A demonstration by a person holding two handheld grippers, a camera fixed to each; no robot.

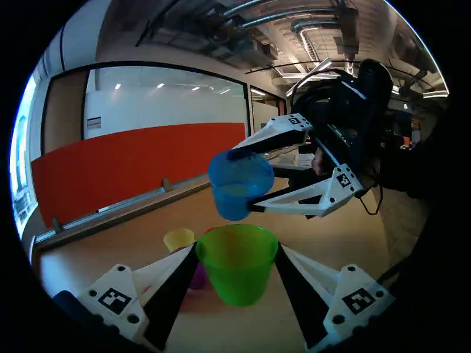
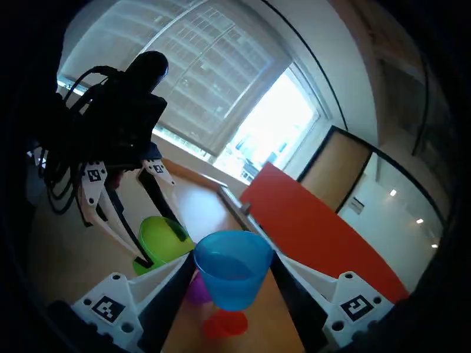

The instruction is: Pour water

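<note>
So the left gripper (image 1: 235, 259) has its two fingers closed about halfway, one pressing on each side of a translucent green plastic cup (image 1: 237, 273), near the rim. The cup sits upright between them, mouth open to the top. I can't tell if its base is touching the light wooden tabletop (image 1: 335, 235) or hanging just above it.

The right gripper (image 2: 234, 265) is doing the same thing with a translucent blue plastic cup (image 2: 232, 273): fingers partly closed, clamped on opposite sides of it. From the left gripper view the blue cup is up in the air, higher than the green cup and a bit farther away, close but not touching. It's pretty much upright, and you can see a lighter band through the wall, so there's some liquid in the bottom.

On the table near the green cup there's a small yellow plastic cup (image 1: 178, 238) and a purple cup (image 1: 199, 277), mostly hidden behind the left finger. In the right gripper view a red cup (image 2: 225, 323) sits under the blue one.

Far side of the table: an orange-red wall panel (image 1: 135, 162) with glass above it.
</note>
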